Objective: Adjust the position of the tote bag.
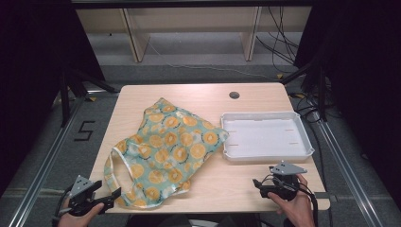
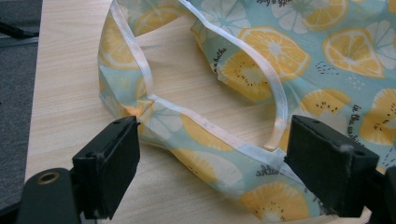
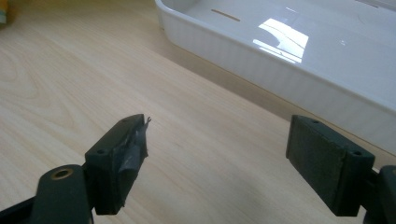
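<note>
A crumpled light-blue cloth bag printed with orange and lemon slices and edged with white binding (image 1: 165,151) lies on the left-centre of the pale wood-grain desk (image 1: 203,97), one white-trimmed strap loop curving out at its near-left corner. Its folds hide how the body is layered, and in the left gripper view the cloth (image 2: 261,60) runs off the top and right edges of the frame. Small dark script is printed among the fruit there; "in the" can be picked out near the right edge, while the other words are too small or cropped to read. To the bag's right, just beside it, sits a shallow white rectangular plastic tray (image 1: 302,153) with nothing visible inside; in the right gripper view its wall (image 3: 280,79) is cut off at the top right. The left claw (image 1: 109,197), held in a hand at the desk's near-left corner, is released, its black jaws spread wide just short of the bag's near edge, with the white-bound hem and strap lying in the gap ahead of them but not pinched. The right claw (image 3: 217,163) is likewise released, jaws apart over bare desk near the tray's front wall, well apart from the bag; frayed grey tape clings to its left jaw. In the high view the right claw (image 1: 257,184) sits at the near-right edge, below the tray. A painted "5" marks the floor (image 1: 52,132) left of the desk.
</note>
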Tool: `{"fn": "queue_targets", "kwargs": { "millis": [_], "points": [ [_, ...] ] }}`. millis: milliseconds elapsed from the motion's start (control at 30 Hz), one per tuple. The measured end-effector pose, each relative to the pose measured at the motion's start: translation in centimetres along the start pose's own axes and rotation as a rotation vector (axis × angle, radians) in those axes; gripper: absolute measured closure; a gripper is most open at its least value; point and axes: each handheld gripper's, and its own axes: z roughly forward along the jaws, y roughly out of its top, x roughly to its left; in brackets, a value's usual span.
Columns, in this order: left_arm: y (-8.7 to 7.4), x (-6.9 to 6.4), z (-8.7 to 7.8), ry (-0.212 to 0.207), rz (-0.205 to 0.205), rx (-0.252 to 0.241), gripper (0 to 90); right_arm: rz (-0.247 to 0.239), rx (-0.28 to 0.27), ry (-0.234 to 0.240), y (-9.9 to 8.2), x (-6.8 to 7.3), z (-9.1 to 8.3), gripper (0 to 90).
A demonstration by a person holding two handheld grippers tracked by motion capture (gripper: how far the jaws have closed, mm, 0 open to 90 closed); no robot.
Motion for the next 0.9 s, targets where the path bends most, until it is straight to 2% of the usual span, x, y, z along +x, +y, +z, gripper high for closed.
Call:
{"fn": "queue_targets", "kwargs": {
  "millis": [100,133,233,267,400,467,533,733,767,900],
  "points": [
    [-0.01,0.0,0.01,0.001,-0.001,0.001,16.8,0.02,0.001,0.0,-0.04,0.11,0.02,21.6],
    [0.01,0.0,0.02,0.002,0.001,0.002,16.8,0.008,-0.012,-0.023,-0.07,0.14,0.05,21.6],
    [0.0,-0.05,0.08,0.001,-0.005,-0.002,16.9,0.014,-0.002,-0.018,-0.03,0.19,0.06,21.6],
    [-0.02,0.05,0.11,0.0,0.001,-0.001,16.8,-0.009,-0.005,-0.021,-0.07,0.07,0.15,21.6],
    [0.05,0.07,0.05,-0.001,0.002,0.003,16.8,-0.009,-0.007,-0.023,-0.05,0.07,0.14,21.6],
    [0.08,0.0,0.05,0.004,-0.003,0.002,16.8,0.002,0.004,-0.006,-0.04,0.05,0.21,21.6],
    [0.05,-0.01,0.07,0.002,-0.003,0.007,16.9,0.008,0.008,-0.023,-0.03,0.15,0.12,21.5],
    [0.04,-0.12,0.2,-0.008,-0.009,0.007,17.3,0.024,-0.002,-0.022,-0.08,0.52,0.32,20.9],
    [0.07,-0.15,0.12,0.001,-0.003,0.014,17.3,-0.007,-0.016,-0.018,-0.02,0.21,0.43,20.7],
    [0.05,-0.16,0.14,-0.001,-0.002,0.014,17.3,-0.014,-0.011,-0.022,0.04,0.22,0.41,20.1]
  ]
}}
